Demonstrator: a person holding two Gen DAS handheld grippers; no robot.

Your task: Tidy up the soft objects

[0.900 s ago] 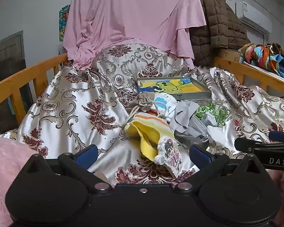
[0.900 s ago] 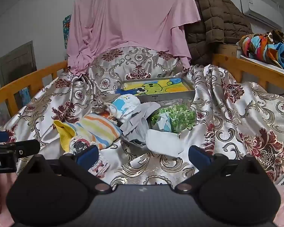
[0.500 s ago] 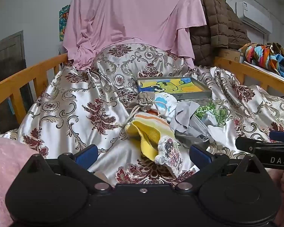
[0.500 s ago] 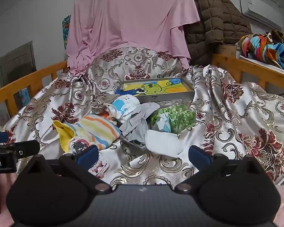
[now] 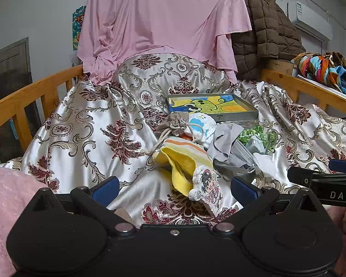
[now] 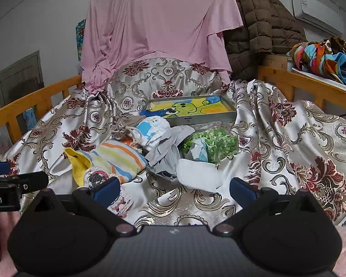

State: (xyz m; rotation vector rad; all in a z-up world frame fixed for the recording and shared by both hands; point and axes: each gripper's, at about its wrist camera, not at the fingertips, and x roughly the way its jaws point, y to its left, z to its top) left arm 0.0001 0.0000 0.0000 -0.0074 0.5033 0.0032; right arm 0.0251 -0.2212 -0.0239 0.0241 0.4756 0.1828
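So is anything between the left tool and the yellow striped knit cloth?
Partly. The small white crocheted cartoon patch lies over the near edge of the yellow striped knit cloth, directly ahead of the open left tool. Otherwise only bare satin bedspread lies between them.

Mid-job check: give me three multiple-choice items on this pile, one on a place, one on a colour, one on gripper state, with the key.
1. Where does the tray with the cartoon picture sit?
A. Beyond the soft pile
B. Under the striped towel
C. On the wooden rail

2. What colour is the sheet draped at the back?
A. Green
B. Pink
C. Black

3. How do the left gripper and right gripper stand?
A. Both open, empty
B. Both shut on cloth
C. Left shut on the striped towel

Key: A, the tray lies behind the pile; B, the cloth is pink; A, blue pads are spread with nothing between.
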